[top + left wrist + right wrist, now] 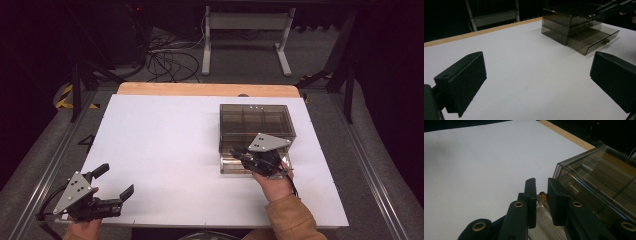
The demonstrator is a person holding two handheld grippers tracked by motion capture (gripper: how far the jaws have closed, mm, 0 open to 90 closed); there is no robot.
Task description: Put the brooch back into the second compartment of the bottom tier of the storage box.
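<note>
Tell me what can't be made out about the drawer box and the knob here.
- Drawer box contents: high view, tinted walls too dark.
- Lower drawer front: high view, covered by the right hand-held gripper.
- Knob: right gripper view, mostly hidden between the jaws; grip contact unclear.
- Box's far side: right gripper view, cut by the frame edge.

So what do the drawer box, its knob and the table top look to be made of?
Drawer box: smoke-tinted clear plastic, probably acrylic; glossy, and the dividers show through its walls.
Knob: small, shiny and amber, likely clear plastic or glass; too small to be sure.
Table top: a matte white sheet with no glare, over a board whose far edge looks like light wood.
</note>
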